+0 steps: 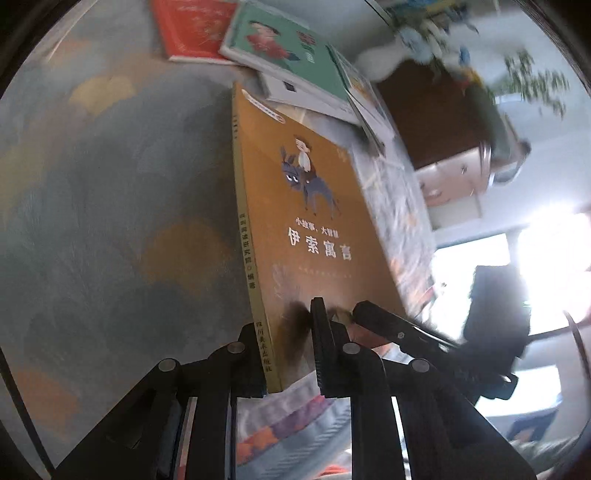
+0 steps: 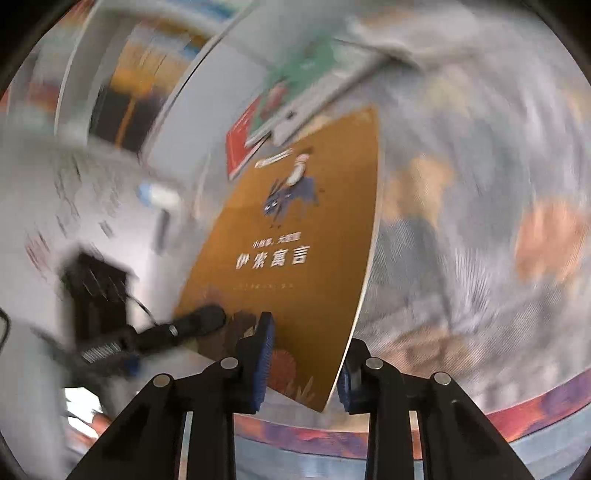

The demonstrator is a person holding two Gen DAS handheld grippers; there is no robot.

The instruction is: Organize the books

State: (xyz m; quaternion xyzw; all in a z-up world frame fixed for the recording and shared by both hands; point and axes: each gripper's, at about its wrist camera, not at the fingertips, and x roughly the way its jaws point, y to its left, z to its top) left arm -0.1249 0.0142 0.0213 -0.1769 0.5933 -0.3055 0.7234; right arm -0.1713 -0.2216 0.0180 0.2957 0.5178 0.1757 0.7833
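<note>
1. Closest in, the left gripper [image 1: 288, 354] has its jaws closed tight on the bottom corner of the orange book [image 1: 306, 221], at the spine end, one pad on the cover and one behind it.
2. The right gripper [image 2: 303, 365] straddles the same book's [image 2: 295, 240] bottom edge nearer the page side. Its jaws look almost closed, but the picture is smeared, and I cannot tell whether both blue pads are really pressing.
3. The orange book is lifted on edge above the patterned tablecloth [image 1: 110, 203], cover turned to the right. Its long axis runs away from the grippers, with the top end reaching towards the loose pile of books [image 1: 295, 48] further back on the table.
4. That pile is a red one [image 1: 192, 29], a green one on top, and a pale one beneath, all lying skewed.
5. Trouble I would expect: the book is held only along its bottom edge, so the far end could sag or swing and knock the pile.
6. If the right pads are not seated, the page side may fan open or slip out.
7. With two grips on one edge, any twisting apart would bend the cover.
</note>
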